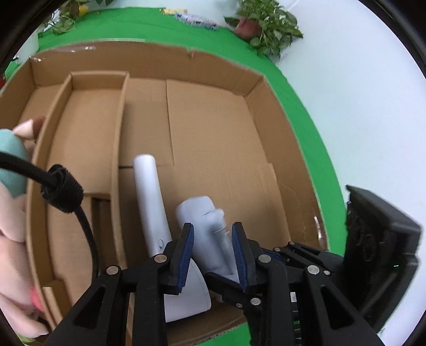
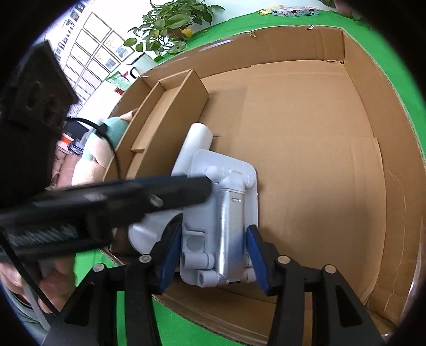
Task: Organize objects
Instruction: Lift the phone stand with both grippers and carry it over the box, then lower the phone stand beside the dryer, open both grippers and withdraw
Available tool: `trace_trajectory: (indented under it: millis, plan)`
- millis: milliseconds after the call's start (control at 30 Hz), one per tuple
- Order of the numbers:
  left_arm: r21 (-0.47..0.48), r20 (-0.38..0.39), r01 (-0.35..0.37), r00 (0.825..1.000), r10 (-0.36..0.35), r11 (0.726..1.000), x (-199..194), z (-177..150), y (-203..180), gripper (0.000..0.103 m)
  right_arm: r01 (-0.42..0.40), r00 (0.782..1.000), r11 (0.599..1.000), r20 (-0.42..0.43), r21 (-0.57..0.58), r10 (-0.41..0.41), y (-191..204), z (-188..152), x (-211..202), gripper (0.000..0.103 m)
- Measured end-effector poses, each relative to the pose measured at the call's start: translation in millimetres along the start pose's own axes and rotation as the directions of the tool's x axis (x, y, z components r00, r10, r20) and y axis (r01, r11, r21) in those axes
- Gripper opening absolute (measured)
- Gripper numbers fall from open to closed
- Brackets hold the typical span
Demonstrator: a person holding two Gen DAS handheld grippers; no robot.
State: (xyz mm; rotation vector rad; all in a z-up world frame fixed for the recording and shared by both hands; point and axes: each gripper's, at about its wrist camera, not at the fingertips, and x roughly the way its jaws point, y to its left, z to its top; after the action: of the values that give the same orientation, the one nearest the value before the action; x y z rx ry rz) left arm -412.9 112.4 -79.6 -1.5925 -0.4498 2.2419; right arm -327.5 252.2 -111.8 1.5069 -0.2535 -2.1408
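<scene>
**Both grippers down on the white appliance in the box**

The white appliance [image 2: 221, 213] lies on the cardboard box [image 1: 213, 133] floor beside the divider [image 1: 117, 149], long axis running away from both grippers. Right gripper [image 2: 213, 255] straddles its body, jaws half-open, pads at its sides. Left gripper [image 1: 211, 252] jaws stand narrow around the neck; contact unclear. Green tabletop [image 1: 306, 111], potted plant [image 1: 266, 24] beyond.

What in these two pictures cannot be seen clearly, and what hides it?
- Left wrist view: the base of the white appliance is hidden behind the left tool.
- Right wrist view: the appliance's left side is covered by the blurred left tool.
- Both views: the plush toy is mostly behind the cardboard box wall.
- Packets on the green cloth: too small.
</scene>
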Motion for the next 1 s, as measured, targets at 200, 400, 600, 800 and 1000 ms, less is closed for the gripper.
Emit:
trace_trajectory:
  millis: [200,400,600,800,1000]
  plan:
    - [0.018,0.052,0.007,0.999,-0.007,1.000,-23.4,-5.3,2.4,0.027,0.035,0.999,0.999,0.008,-0.039,-0.034,9.9,-0.6,-3.5,0.058]
    - [0.024,0.082,0.001,0.997,-0.003,1.000,-42.8,-20.4,11.3,0.027,0.133,0.991,0.991,0.004,-0.028,-0.133,5.2,8.7,4.7,0.056]
    - [0.019,0.104,-0.001,0.995,-0.001,1.000,-50.3,-31.2,18.9,0.027,0.206,0.978,0.977,-0.009,-0.050,-0.207,11.1,8.4,17.3,0.045]
    - [0.033,0.158,-0.020,0.987,0.015,0.999,-62.1,-45.7,23.9,0.027,0.239,0.971,0.971,-0.019,0.030,-0.238,10.4,6.8,14.9,0.044]
    - [0.049,0.244,-0.099,0.966,0.084,0.994,-79.2,-60.1,25.1,0.028,0.257,0.966,0.964,-0.025,0.073,-0.256,12.1,6.0,15.5,0.045]
